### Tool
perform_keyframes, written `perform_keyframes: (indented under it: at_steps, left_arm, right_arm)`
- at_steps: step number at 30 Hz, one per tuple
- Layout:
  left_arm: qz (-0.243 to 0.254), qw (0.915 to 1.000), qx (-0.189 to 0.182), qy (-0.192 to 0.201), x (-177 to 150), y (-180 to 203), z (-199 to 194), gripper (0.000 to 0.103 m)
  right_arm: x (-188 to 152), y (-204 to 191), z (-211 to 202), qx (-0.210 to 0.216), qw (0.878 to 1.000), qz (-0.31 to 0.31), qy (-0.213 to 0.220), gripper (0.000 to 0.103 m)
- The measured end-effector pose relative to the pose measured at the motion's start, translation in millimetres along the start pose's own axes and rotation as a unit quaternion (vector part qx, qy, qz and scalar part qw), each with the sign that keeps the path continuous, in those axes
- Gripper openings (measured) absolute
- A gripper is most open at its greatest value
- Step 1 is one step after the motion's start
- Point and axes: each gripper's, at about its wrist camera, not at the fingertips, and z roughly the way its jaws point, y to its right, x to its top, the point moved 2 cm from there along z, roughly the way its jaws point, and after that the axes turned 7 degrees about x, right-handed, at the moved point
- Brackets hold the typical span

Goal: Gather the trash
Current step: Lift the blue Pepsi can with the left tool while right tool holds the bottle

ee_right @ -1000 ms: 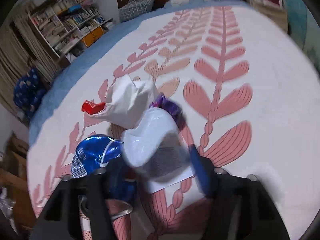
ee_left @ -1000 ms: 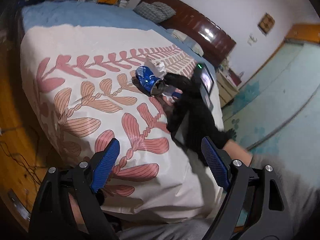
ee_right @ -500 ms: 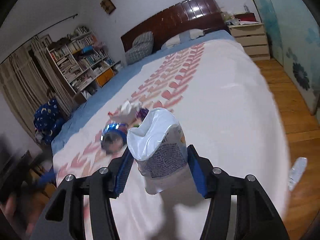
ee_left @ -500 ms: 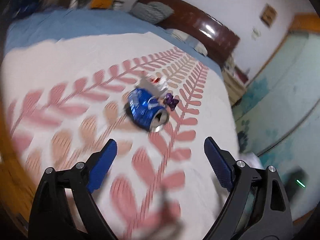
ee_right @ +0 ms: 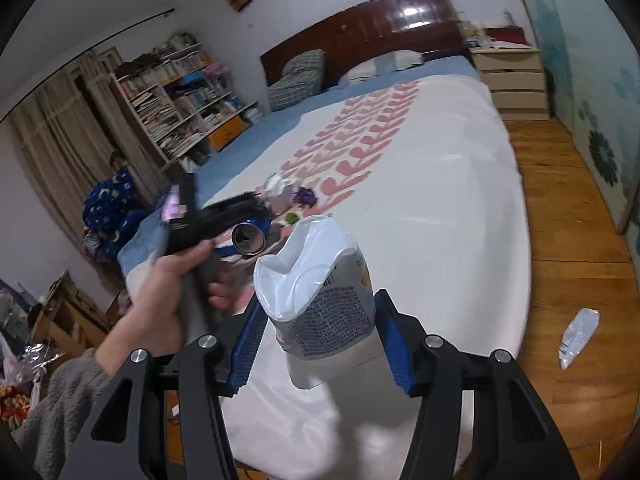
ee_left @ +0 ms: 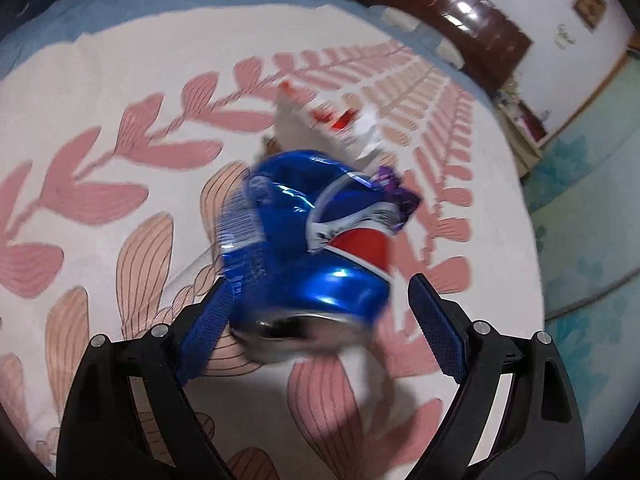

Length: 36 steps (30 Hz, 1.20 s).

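White bedding [ee_left: 100,92] with pink leaf prints fills the left wrist view, blue sheet and dark headboard [ee_right: 360,36] beyond. Left to right: the left gripper [ee_left: 316,320] stands wide open around a dented blue can [ee_left: 304,248], which lies on its side, rim toward the camera. The left pad looks to be touching the can's side, though blur makes it hard to tell; the right pad stands apart from it. Just behind the can sit crumpled white paper [ee_left: 320,128] with red bits and a small purple wrapper [ee_left: 394,190].

Over in the right wrist view, a bookshelf [ee_right: 180,96] lines the far left wall. The person's left hand [ee_right: 168,300] grips the handle of the other tool, with the can [ee_right: 250,236] at its tip. Center, the right gripper [ee_right: 320,340] is clamped on a white snack bag [ee_right: 320,280], its torn top upright, held above the near edge of the bed. Far right, a clear plastic scrap [ee_right: 580,334] lies on the wooden floor [ee_right: 560,200].
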Motion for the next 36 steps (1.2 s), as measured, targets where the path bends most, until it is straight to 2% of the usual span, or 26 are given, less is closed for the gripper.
perform_keyframes:
  at_steps: [7, 11, 12, 13, 14, 16, 19, 22, 23, 24, 26, 28, 30, 31, 32, 34, 36]
  left_arm:
    - [-0.035, 0.9990, -0.027, 0.007, -1, -14, -7, 0.078]
    - [-0.029, 0.9986, -0.034, 0.030, -15, -11, -40, 0.073]
    - [-0.020, 0.9982, -0.040, 0.039, -22, -6, -57, 0.073]
    - [-0.007, 0.9977, -0.047, 0.048, -30, 1, -72, 0.066]
    - [0.006, 0.9972, -0.050, 0.054, -37, 6, -85, 0.053]
    - [0.042, 0.9950, -0.060, 0.068, -60, 24, -117, 0.039]
    - [0.096, 0.9884, -0.083, 0.083, -106, 64, -163, 0.038]
    - [0.160, 0.9769, -0.099, 0.101, -147, 106, -193, 0.022]
    - [0.181, 0.9723, -0.099, 0.110, -163, 117, -204, 0.021]
    - [0.204, 0.9671, -0.095, 0.118, -181, 129, -212, 0.021]
    - [0.228, 0.9629, -0.079, 0.121, -200, 138, -214, 0.021]
    - [0.229, 0.9650, -0.065, 0.110, -209, 140, -203, 0.021]
    - [0.223, 0.9680, -0.055, 0.100, -208, 135, -191, 0.026]
    - [0.222, 0.9686, -0.045, 0.104, -205, 132, -186, 0.040]
    - [0.216, 0.9690, -0.035, 0.115, -200, 127, -183, 0.062]
    - [0.190, 0.9704, -0.020, 0.147, -185, 117, -182, 0.082]
    - [0.166, 0.9728, -0.015, 0.161, -164, 110, -176, 0.085]
  right_arm:
    - [1, -6, -7, 0.006, 1.000, -0.005, -0.008, 0.055]
    - [6, -7, -26, 0.005, 1.000, -0.015, 0.000, 0.055]
    - [7, -7, -39, 0.001, 1.000, -0.023, 0.005, 0.055]
    - [8, -4, -52, -0.003, 1.000, -0.026, 0.010, 0.055]
    - [7, -3, -62, -0.002, 1.000, -0.027, 0.013, 0.055]
    - [10, 6, -94, -0.012, 0.999, -0.032, 0.026, 0.055]
    - [15, 28, -149, -0.032, 0.998, -0.039, 0.048, 0.055]
    - [14, 59, -209, -0.063, 0.995, -0.045, 0.067, 0.055]
    - [10, 71, -230, -0.075, 0.994, -0.047, 0.071, 0.055]
    - [7, 80, -244, -0.086, 0.992, -0.048, 0.073, 0.055]
    - [-3, 103, -274, -0.115, 0.990, -0.046, 0.074, 0.055]
    - [-19, 132, -304, -0.152, 0.986, -0.024, 0.065, 0.055]
    - [-37, 157, -327, -0.168, 0.984, 0.006, 0.059, 0.055]
    - [-45, 165, -333, -0.174, 0.983, 0.014, 0.057, 0.055]
    - [-55, 176, -340, -0.179, 0.982, 0.024, 0.050, 0.055]
    - [-65, 192, -343, -0.181, 0.982, 0.039, 0.041, 0.055]
    - [-75, 201, -341, -0.183, 0.981, 0.049, 0.031, 0.055]
